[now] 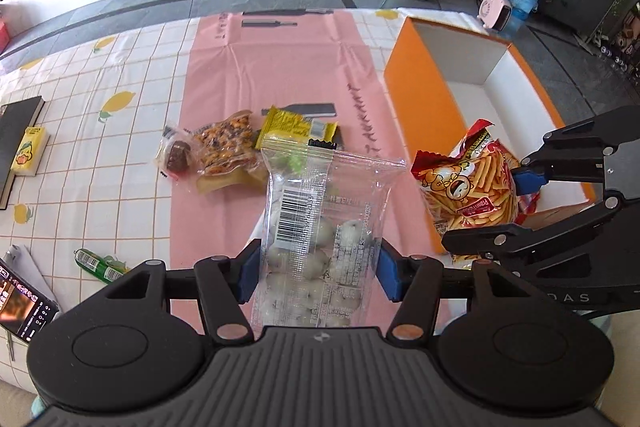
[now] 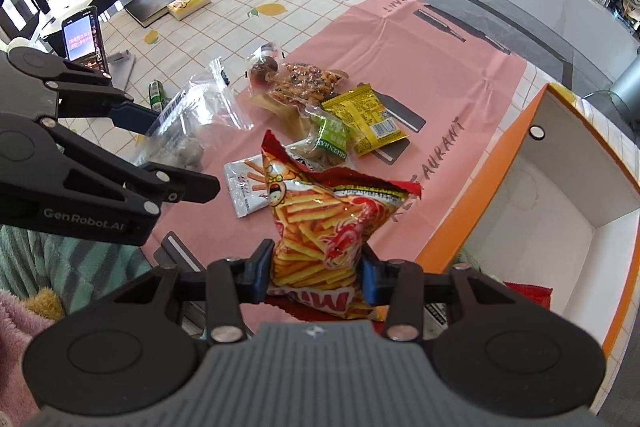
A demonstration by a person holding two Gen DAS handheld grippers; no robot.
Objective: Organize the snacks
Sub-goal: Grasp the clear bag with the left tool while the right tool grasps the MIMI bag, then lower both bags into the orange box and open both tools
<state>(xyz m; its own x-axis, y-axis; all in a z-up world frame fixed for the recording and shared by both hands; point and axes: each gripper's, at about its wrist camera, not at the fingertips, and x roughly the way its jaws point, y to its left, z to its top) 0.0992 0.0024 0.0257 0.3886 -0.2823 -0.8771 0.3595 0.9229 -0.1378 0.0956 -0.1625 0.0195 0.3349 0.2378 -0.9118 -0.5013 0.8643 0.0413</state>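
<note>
My left gripper (image 1: 316, 273) is shut on a clear bag of white round snacks (image 1: 316, 227), held above the pink mat (image 1: 280, 75). My right gripper (image 2: 318, 273) is shut on a red bag of prawn sticks (image 2: 328, 227), also seen in the left wrist view (image 1: 468, 187) beside the orange box (image 1: 424, 115). The box (image 2: 452, 227) is open with a white inside. On the mat lie a yellow packet (image 2: 360, 115), a green packet (image 2: 330, 143), a nut brittle pack (image 2: 308, 83), a chocolate sweet (image 2: 264, 67) and a white stick-snack packet (image 2: 246, 187).
A green tube (image 1: 96, 265) lies on the chequered cloth at the left. A black book (image 1: 16, 147) with a yellow box (image 1: 28, 155) on it sits at the far left. A phone (image 2: 84, 39) stands at the table edge. A red packet (image 2: 528, 291) lies inside the box.
</note>
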